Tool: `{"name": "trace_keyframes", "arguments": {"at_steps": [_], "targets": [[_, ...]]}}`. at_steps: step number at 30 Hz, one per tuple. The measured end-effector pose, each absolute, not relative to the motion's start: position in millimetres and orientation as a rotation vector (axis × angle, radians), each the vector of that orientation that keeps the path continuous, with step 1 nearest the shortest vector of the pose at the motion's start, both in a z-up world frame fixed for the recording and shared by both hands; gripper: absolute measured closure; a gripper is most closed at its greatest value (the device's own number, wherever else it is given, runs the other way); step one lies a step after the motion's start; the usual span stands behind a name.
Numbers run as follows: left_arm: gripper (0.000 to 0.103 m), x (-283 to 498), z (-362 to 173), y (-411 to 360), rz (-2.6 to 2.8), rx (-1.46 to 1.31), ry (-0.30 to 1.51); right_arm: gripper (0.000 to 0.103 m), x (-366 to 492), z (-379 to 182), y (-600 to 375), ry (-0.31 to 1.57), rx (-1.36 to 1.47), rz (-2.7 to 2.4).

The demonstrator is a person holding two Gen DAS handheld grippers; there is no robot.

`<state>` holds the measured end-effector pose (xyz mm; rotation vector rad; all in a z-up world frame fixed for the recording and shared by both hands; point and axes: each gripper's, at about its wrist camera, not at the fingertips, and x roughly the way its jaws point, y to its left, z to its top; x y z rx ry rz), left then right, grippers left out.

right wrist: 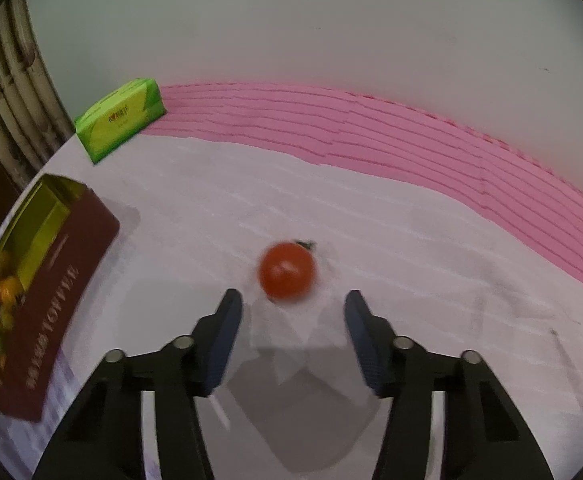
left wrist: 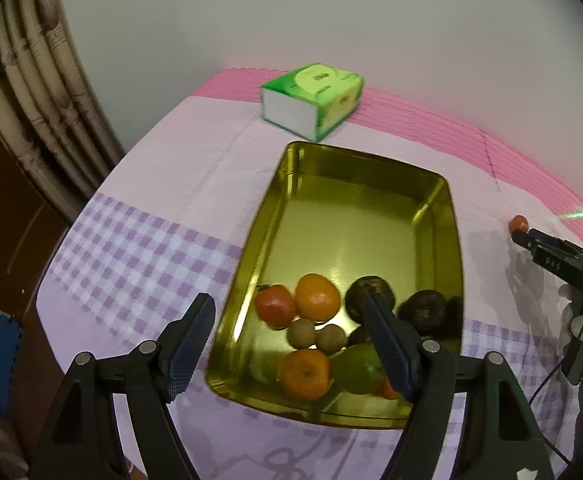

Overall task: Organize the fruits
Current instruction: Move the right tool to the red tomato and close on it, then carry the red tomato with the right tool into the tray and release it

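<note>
Seen from the left wrist only: left gripper (left wrist: 287,344) hanging spread and empty over the near end of a gold tin tray (left wrist: 291,184), 1 finger over the checked tablecloth (left wrist: 139,248) outside the tray's left wall, the other over the fruit inside. Heaped at the tray's near end: 2 oranges (left wrist: 317,296), a red tomato (left wrist: 275,306), 2 small brown round fruits (left wrist: 301,333), a green fruit (left wrist: 357,368) and 2 dark round fruits (left wrist: 425,310), one partly behind the finger; far half of the tray bare. Beyond the tray's far end, a green tissue box (left wrist: 311,98) near the table's far edge. At the right border of that view, a loose tomato (left wrist: 519,223) small and far off, with the tip of the right gripper just beside it and a green light flaring above. Shown by the right wrist alone: right gripper (right wrist: 293,320) spread, nothing pinched, its fingers (right wrist: 223,340) low over the cloth with that tomato (right wrist: 287,271) just ahead of the tips, lying on the cloth well apart from the tray, motion-blurred. From this side, the tray's dark red outer wall (right wrist: 63,288) with pale lettering too smeared to read, its fruit only coloured smudges; tissue box (right wrist: 119,120) at far left, by the pink striped strip (right wrist: 411,148) along the table's far edge. Curtain (left wrist: 39,92) cut off at the left of both views.
</note>
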<state>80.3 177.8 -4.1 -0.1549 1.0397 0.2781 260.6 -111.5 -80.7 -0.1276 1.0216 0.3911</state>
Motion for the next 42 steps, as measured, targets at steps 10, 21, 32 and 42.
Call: {"name": "trace_keyframes", "arguments": {"at_steps": [10, 21, 32, 42], "targets": [[0.029, 65.0, -11.5, 198.9, 0.332, -0.188, 1.052, 0.07, 274.6, -88.4, -100.4, 1.029, -0.143, 0.353], [0.029, 55.0, -10.7, 205.3, 0.329, -0.215, 1.049, 0.071, 263.3, -79.5, -95.1, 1.012, -0.161, 0.373], [0.022, 38.4, -5.7, 205.9, 0.328, -0.228, 1.037, 0.071, 204.6, -27.9, -31.8, 0.943, -0.166, 0.594], [0.018, 18.6, -0.3, 213.5, 0.341, -0.244, 1.029, 0.071, 139.9, -10.1, 38.2, 0.915, -0.232, 0.782]]}}
